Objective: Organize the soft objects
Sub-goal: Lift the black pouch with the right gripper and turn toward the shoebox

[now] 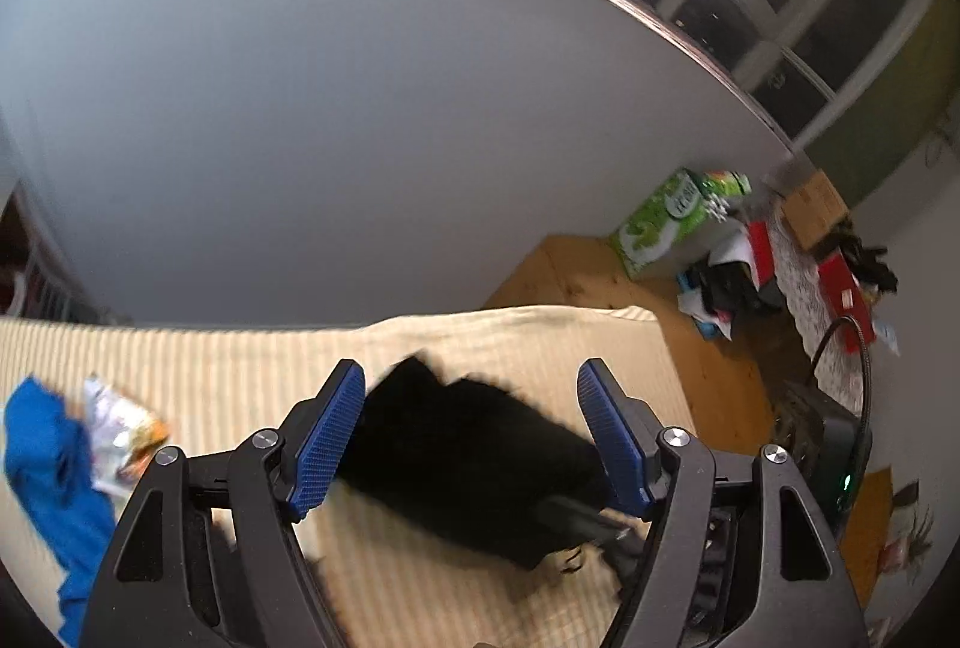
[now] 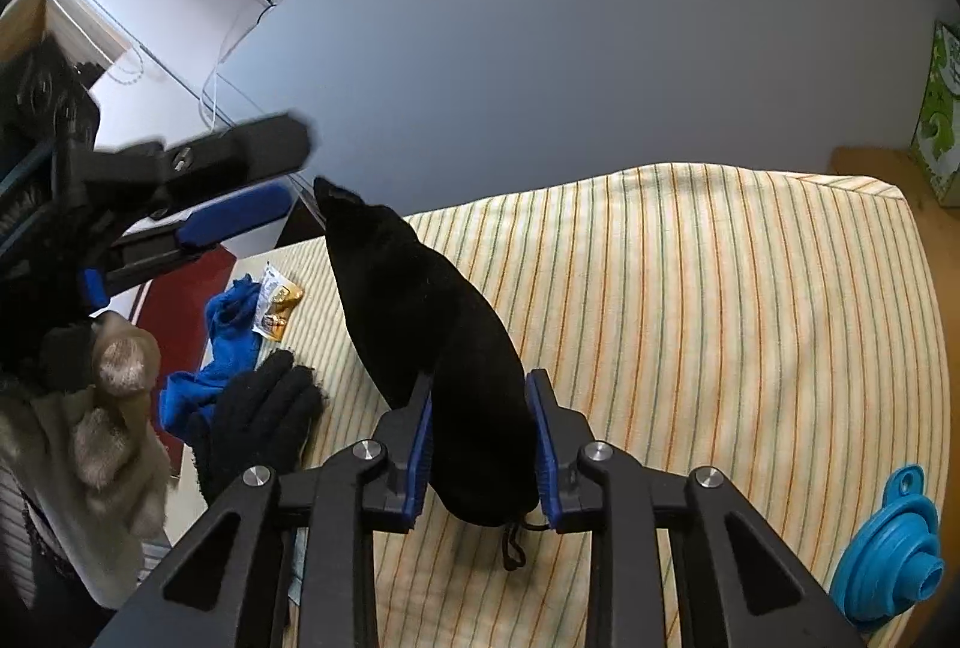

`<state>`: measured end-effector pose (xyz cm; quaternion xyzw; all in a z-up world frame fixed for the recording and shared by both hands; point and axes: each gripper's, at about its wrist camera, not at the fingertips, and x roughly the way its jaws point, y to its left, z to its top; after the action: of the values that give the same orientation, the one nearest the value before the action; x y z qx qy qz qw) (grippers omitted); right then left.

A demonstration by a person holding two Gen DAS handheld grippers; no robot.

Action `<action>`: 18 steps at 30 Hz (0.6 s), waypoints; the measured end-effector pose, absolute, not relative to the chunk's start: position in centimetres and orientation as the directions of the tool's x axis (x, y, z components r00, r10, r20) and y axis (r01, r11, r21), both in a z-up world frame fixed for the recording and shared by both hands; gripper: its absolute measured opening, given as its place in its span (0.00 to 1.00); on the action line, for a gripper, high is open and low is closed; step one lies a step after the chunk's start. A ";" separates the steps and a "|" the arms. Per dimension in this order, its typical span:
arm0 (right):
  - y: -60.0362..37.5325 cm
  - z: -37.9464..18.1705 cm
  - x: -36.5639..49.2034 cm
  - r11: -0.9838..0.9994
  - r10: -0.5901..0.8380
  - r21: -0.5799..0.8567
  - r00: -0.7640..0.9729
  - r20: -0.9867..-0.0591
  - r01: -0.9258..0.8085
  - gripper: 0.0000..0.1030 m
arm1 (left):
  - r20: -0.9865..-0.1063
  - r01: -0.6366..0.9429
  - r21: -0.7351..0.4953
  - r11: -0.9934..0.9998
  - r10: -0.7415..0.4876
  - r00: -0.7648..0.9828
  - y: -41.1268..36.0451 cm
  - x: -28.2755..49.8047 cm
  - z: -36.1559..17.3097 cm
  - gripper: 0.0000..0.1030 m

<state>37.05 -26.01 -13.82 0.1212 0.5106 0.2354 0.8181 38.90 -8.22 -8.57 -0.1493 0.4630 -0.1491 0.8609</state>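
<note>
A cream cloth with thin orange and green stripes point(image 2: 720, 300) covers the surface. On it, a soft black velvety pouch point(image 2: 432, 336), tapering to a point, is clamped between the blue ribbed pads of the right gripper point(image 2: 483, 444). The left gripper point(image 1: 471, 432) hangs above it, jaws spread wide. Nearby lie a crumpled blue cloth point(image 2: 231, 342), a black knit glove point(image 2: 258, 420) and a blue ridged funnel point(image 2: 888, 558).

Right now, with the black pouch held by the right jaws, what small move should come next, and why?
Probably bring the open left gripper in onto the free pointed end of the black pouch. The right gripper clamps only its drawstring end and the rest juts out over the striped cloth, so a second hold would steady it for folding.
</note>
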 end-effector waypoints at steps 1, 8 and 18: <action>-26.2 -13.9 37.0 0.861 0.506 0.438 0.364 -0.781 -0.258 0.25 | -0.757 0.105 -0.393 0.914 -0.386 0.528 -7.8 38.7 -8.8 0.72; -27.2 -14.4 37.0 0.859 0.511 0.461 0.348 -0.786 -0.221 0.25 | -0.813 0.055 -0.421 0.905 -0.404 0.420 -7.1 40.2 -12.7 0.72; -26.7 -14.8 36.7 0.871 0.490 0.432 0.350 -0.798 -0.233 0.23 | -0.804 0.074 -0.473 0.878 -0.464 0.372 -9.2 40.9 -14.5 0.70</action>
<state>36.73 -26.72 -14.83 0.1224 0.5249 0.2225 0.8124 40.94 -9.22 -14.53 -0.1823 0.5350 -0.1664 0.8080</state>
